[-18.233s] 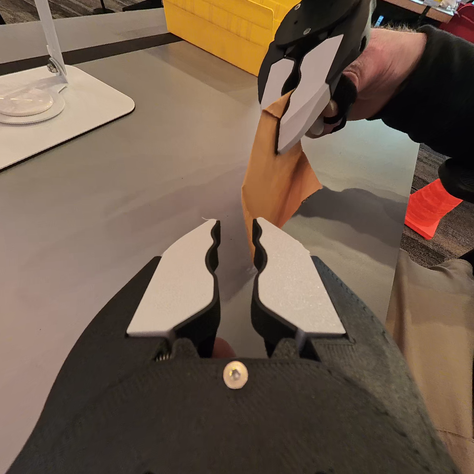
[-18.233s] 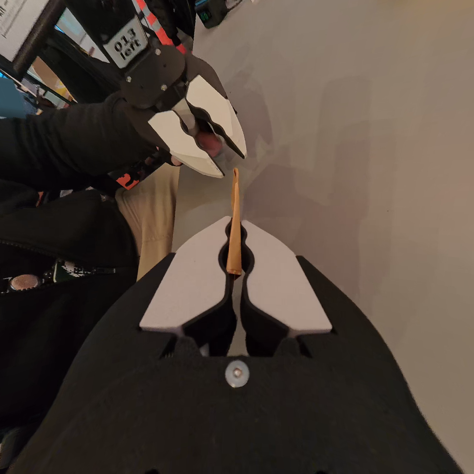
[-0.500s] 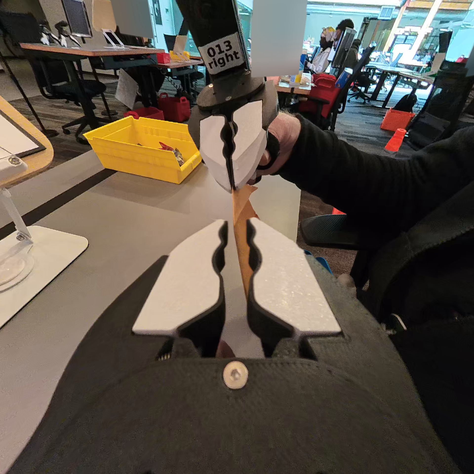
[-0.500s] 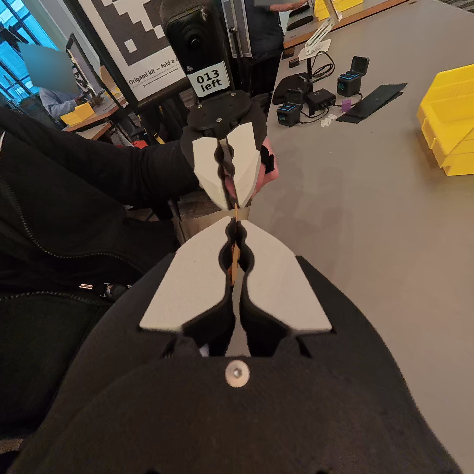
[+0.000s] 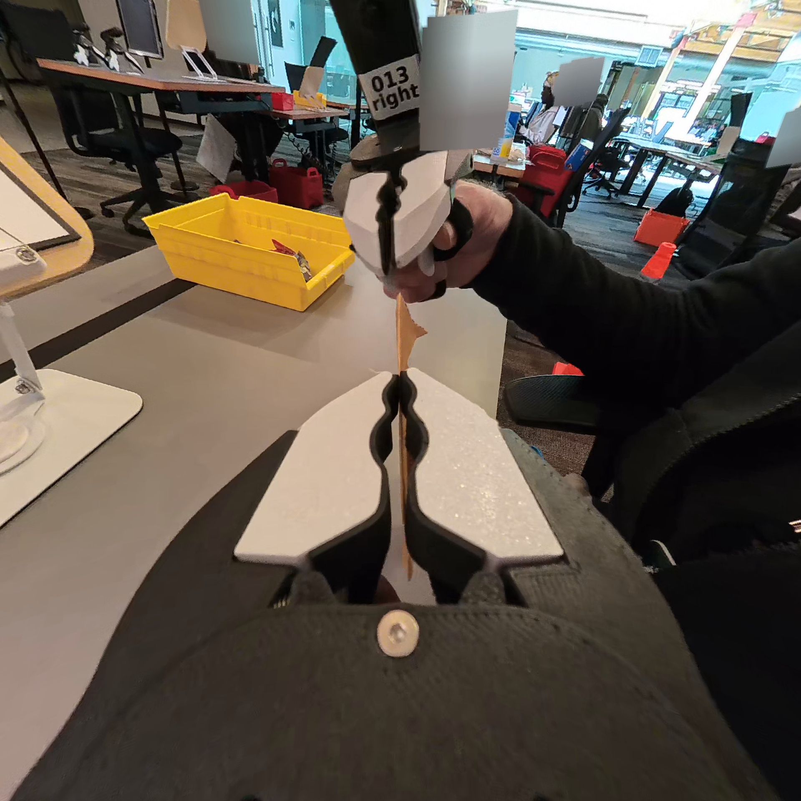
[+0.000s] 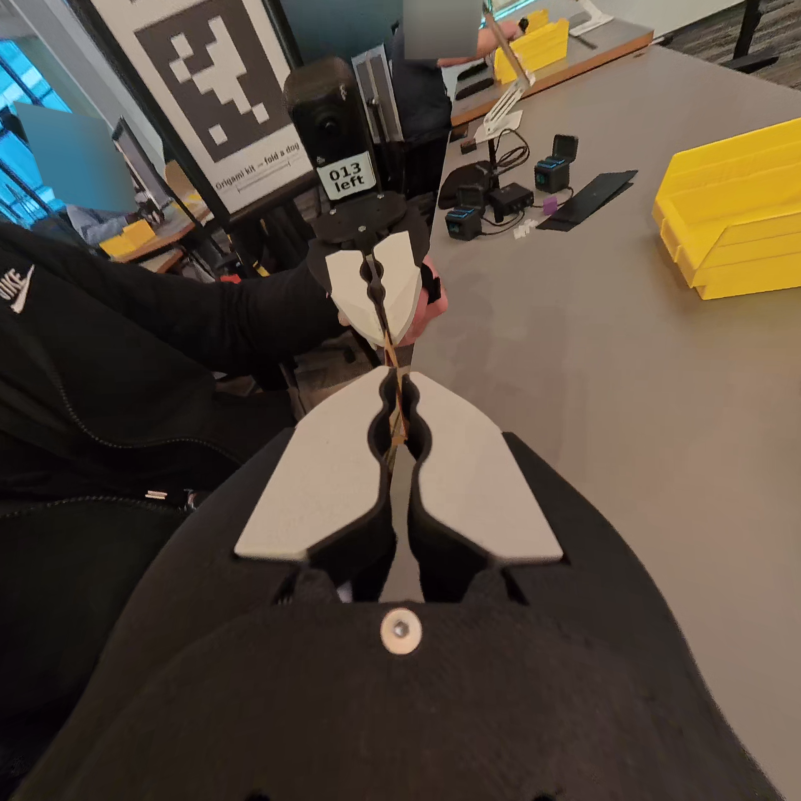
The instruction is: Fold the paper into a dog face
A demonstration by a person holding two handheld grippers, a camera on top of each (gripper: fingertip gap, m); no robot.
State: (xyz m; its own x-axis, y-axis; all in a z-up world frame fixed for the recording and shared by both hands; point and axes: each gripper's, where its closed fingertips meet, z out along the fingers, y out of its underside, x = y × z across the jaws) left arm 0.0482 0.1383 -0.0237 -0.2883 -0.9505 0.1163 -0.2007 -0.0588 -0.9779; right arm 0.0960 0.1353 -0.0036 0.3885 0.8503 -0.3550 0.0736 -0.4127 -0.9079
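- The left gripper (image 5: 399, 376) is clamped on the orange paper (image 5: 403, 342), held edge-on in the air.
- The right gripper (image 6: 397, 373) pinches the paper's other end, tips nearly touching.
- Below lies the grey table (image 5: 225, 372); a yellow bin (image 5: 251, 251) sits behind.

We count 2 grippers: left gripper (image 5: 399, 376) w/ 2 fingers (image 5: 329, 468), right gripper (image 6: 397, 372) likewise. 1 orange paper (image 5: 404, 329) btwn them. On the tabletop (image 6: 607, 390): 1 yellow bin (image 5: 247, 247) in left view, approx. 3 small black boxes (image 6: 557, 162), 1 purple block (image 6: 550, 205).
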